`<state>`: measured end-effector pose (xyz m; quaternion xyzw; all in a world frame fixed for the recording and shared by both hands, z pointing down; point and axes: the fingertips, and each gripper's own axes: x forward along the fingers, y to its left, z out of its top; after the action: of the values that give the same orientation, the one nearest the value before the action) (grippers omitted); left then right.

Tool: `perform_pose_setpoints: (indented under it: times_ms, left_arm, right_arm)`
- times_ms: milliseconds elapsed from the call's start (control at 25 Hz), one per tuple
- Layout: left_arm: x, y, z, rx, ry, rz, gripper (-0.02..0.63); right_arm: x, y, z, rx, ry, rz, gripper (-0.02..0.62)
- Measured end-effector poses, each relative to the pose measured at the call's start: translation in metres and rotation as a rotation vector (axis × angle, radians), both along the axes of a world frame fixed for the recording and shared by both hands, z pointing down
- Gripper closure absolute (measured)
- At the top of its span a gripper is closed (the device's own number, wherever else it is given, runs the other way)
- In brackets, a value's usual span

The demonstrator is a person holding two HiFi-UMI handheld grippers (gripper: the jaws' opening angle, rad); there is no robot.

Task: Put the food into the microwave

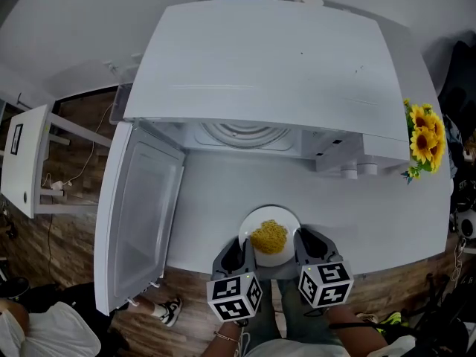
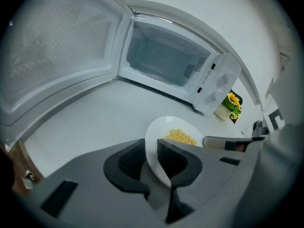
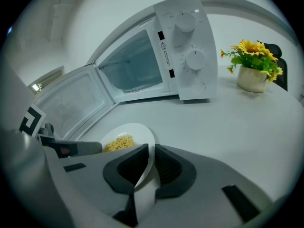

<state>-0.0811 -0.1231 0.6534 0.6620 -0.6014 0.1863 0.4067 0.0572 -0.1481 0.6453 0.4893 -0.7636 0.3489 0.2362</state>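
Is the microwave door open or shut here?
Open. The microwave door is swung wide to the left, and the cavity shows plainly in both gripper views.

This looks like a kitchen corner mocked up in an office or lab room rather than a lived-in home kitchen. A white microwave (image 1: 260, 73) with its door (image 1: 141, 207) swung open stands on a plain white desk (image 1: 223, 199), and a pot of sunflowers (image 1: 425, 141) sits beside it. Around the desk is a wood-pattern floor (image 1: 74, 236) with a loose cable (image 1: 91, 149) trailing across it, and a second white table (image 1: 26, 158) stands off to the left.
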Motion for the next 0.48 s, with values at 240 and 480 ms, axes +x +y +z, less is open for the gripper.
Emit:
perform_pose_setpoints:
  times_ms: [240,480]
  left_arm:
    - [-0.0018,-0.0019,0.0003,-0.006,0.018,-0.011,0.528]
    - [-0.0061,-0.0010,-0.0053,-0.010,0.015,-0.012,0.532]
  right_arm:
    - [-0.0007,0.0003,0.0000,0.000,-0.015,0.007,0.545]
    - [-0.0044,0.0005,-0.0077,0.024,-0.009,0.004,0.546]
